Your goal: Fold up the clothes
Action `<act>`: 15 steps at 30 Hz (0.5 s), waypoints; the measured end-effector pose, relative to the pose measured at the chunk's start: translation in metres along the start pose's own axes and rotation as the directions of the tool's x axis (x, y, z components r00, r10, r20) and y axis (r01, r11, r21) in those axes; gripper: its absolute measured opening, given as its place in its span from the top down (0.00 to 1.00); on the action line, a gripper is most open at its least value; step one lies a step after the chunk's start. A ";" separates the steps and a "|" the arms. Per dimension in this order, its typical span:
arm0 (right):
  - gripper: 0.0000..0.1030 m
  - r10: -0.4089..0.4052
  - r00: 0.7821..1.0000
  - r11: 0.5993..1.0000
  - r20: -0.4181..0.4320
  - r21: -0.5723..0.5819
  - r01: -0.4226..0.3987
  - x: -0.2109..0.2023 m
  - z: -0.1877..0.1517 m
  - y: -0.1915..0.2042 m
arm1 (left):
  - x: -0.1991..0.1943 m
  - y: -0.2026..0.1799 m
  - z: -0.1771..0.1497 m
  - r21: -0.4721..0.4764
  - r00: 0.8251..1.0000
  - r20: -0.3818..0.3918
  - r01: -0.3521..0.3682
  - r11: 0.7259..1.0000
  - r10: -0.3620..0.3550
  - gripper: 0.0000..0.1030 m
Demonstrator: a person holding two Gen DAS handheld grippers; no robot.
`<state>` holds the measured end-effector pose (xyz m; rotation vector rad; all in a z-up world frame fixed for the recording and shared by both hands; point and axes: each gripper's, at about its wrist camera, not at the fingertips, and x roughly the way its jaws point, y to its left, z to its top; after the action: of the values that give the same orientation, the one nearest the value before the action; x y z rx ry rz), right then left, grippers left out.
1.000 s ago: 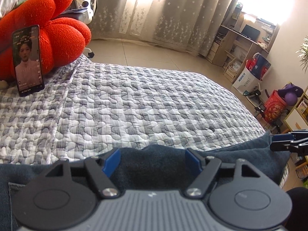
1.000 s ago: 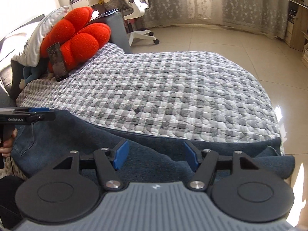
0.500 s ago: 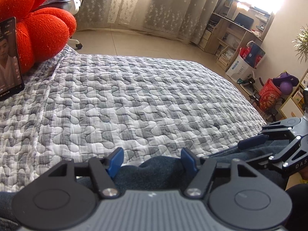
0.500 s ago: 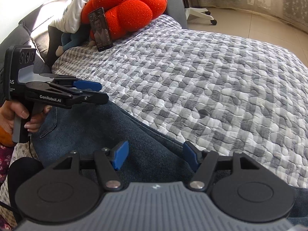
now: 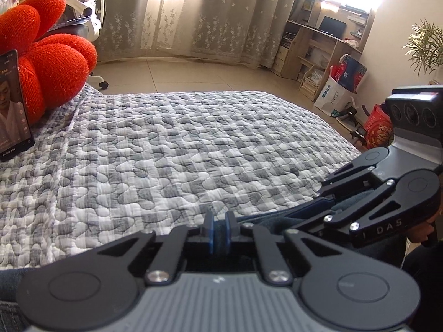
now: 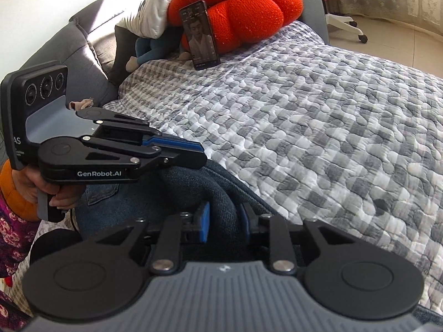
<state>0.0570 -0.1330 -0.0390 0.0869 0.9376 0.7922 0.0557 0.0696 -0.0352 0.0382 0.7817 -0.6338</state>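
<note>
Where the left wrist camera looks out over the bed, the left gripper (image 5: 218, 228) has its two blue pads pinched tight on a thin fold of the jeans (image 5: 265, 220), which lie along the near edge of the one grey checked quilt (image 5: 180, 149). The right gripper (image 5: 329, 202) comes in from the right, side-on, low over the same denim. One phone (image 5: 12, 105) stands propped against one red cushion (image 5: 49, 63) at the far left, and one white office chair (image 5: 92, 5) stands on the floor behind. From the right wrist camera, the right gripper (image 6: 224, 221) has a thick ridge of the jeans (image 6: 193, 185) between its two pads, its jaws closing on it. The left gripper (image 6: 191, 150) sits just to the left, clamped on the cloth's raised edge, with one hand (image 6: 41, 185) on its handle. The phone (image 6: 200, 34) and cushion (image 6: 249, 8) stand at the head of the bed.
</note>
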 end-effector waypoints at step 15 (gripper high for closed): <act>0.56 0.140 0.990 0.986 -0.013 0.090 -0.138 -0.005 0.006 -0.007 | -0.022 -0.009 -0.031 0.047 0.998 -0.066 0.020 0.999 -0.017 0.94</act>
<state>0.0638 -0.1399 -0.0349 0.2245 0.9925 0.8815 0.0187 0.0815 -0.0409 0.0955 0.8307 -0.6713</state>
